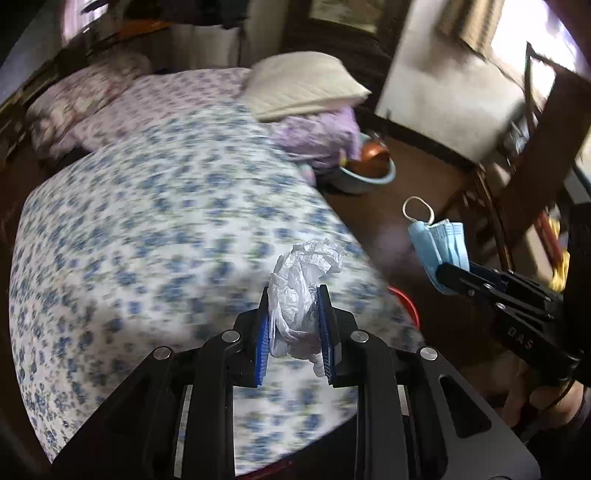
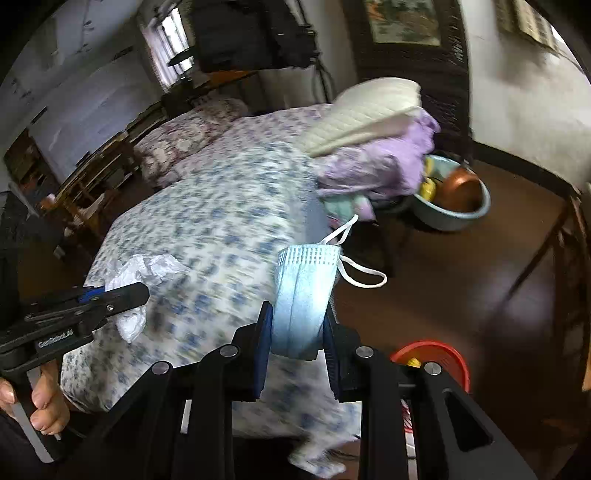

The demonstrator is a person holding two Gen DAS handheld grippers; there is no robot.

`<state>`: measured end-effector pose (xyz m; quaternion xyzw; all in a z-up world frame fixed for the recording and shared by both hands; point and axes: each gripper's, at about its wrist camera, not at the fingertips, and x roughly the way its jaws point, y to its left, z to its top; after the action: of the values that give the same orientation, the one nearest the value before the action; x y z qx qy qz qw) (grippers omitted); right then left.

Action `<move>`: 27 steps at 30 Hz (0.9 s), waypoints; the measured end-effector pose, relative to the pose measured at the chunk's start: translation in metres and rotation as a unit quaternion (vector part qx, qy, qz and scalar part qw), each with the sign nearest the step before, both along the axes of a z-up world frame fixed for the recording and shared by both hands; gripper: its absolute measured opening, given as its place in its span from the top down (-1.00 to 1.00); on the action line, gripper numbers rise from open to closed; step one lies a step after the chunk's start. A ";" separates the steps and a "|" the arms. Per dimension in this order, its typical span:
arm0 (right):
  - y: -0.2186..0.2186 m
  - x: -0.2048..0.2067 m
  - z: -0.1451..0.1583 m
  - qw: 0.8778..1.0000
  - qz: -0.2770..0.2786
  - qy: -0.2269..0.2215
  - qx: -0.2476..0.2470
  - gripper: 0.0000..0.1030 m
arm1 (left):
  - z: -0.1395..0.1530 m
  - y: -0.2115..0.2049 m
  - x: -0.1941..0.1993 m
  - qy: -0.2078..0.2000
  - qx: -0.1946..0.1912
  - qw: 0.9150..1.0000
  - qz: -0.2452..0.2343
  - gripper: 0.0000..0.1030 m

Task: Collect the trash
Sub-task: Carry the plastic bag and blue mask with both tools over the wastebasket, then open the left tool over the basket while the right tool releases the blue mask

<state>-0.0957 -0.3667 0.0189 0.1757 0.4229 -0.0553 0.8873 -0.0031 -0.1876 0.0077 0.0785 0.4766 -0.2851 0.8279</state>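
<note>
While the left tongs (image 1: 293, 317) clamp a crumpled plastic bag (image 1: 301, 291) above the bed's (image 1: 147, 221) near edge and the right tongs (image 2: 297, 325) pinch a folded blue face mask (image 2: 303, 291) past its right edge, either light scrap could slip free before reaching the red bin (image 2: 443, 354).

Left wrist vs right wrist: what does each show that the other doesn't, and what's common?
Left wrist only: its own left gripper shut on the crumpled white plastic bag, head-on.

Right wrist only: its own right gripper shut on the blue face mask; the person's hand on the left gripper's handle; a dark screen by the window.

Both: bag, mask, floral bedspread, cream pillow, blue basin, red bin.
</note>
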 end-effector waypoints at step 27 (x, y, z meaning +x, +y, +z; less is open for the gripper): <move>-0.133 -0.104 -0.161 0.981 -0.125 0.104 0.106 0.48 | -0.122 -0.236 -0.064 0.107 0.122 0.964 -0.211 0.53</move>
<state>-0.1999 -0.4996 -0.1424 0.3137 0.4909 -0.1384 0.8009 -0.0675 -0.4236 -0.1147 0.2465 0.5666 -0.3996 0.6771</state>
